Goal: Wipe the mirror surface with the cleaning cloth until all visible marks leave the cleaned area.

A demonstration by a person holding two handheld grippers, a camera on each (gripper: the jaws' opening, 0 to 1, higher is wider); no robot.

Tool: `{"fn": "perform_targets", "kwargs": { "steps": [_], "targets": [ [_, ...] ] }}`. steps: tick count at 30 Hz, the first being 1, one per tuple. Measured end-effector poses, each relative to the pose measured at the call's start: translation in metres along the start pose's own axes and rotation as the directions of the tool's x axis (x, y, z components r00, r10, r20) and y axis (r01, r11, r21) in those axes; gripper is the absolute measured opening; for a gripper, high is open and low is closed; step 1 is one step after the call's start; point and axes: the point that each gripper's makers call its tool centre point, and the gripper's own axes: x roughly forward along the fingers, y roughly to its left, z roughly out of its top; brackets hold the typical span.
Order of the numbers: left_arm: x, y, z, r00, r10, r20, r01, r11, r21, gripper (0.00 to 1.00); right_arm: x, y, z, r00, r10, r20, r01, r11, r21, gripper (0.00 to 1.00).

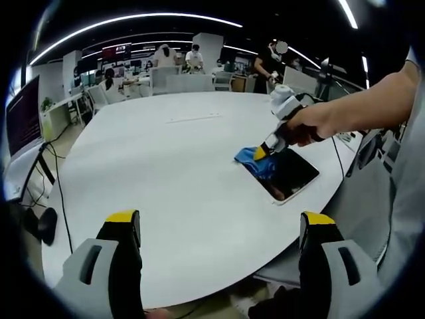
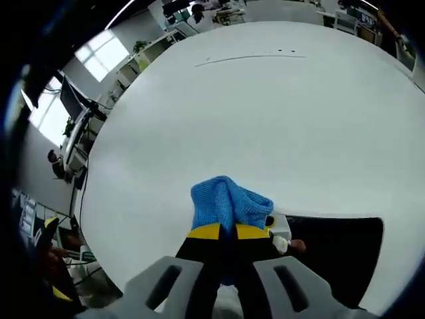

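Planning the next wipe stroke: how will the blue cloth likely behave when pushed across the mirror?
The blue cloth bunches into folds above the right gripper, so it is probably soft and floppy. On the smooth mirror it may slide easily.

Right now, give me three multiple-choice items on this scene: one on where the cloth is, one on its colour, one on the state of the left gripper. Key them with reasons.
1. Where is the cleaning cloth?
A. Held in the right gripper at the edge of the mirror
B. Lying loose in the middle of the table
C. Hanging from the left gripper

2. What colour is the cloth?
A. Yellow
B. Blue
C. White

3. How does the left gripper stand?
A. Shut on the cloth
B. Shut on the mirror
C. Open, holding nothing

Key:
1 A: the right gripper view shows the cloth bunched between its yellow-tipped jaws, beside the dark mirror on the white table.
2 B: it reads bright blue in both views.
3 C: its jaws stand wide apart, with only tabletop beyond them.
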Motion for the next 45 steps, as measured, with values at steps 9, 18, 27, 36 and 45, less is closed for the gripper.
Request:
{"fn": "perform_targets", "kwargs": {
  "steps": [9, 18, 27, 36, 45],
  "targets": [
    [0.004, -0.007, 0.0, 1.0, -0.01, 0.005, 0.01, 1.0, 0.002, 0.99, -0.009, 0.008, -0.017, 1.0, -0.006, -0.014, 0.005, 0.999, -0.044, 0.0],
    [0.005, -0.011, 0.003, 1.0, -0.015, 0.013, 0.014, 1.0, 0.006, 0.99, -0.014, 0.012, -0.029, 1.0, 0.006, -0.021, -0.007, 0.998, -0.056, 0.0],
    [0.003, -0.014, 0.003, 1.0, -0.008, 0.022, 0.008, 1.0, 0.004, 0.99, -0.011, 0.014, -0.036, 0.999, 0.016, -0.045, -0.019, 0.997, -0.068, 0.0],
    [-0.001, -0.015, -0.004, 1.0, -0.002, 0.017, 0.002, 1.0, -0.002, 0.99, -0.009, 0.012, -0.034, 1.0, 0.007, -0.027, -0.01, 0.992, -0.124, 0.0],
    [-0.002, -0.018, 0.002, 1.0, -0.005, 0.021, 0.005, 1.0, 0.015, 0.99, -0.012, -0.002, -0.036, 1.0, 0.004, -0.016, -0.005, 0.996, -0.087, 0.0]
  ]
}}
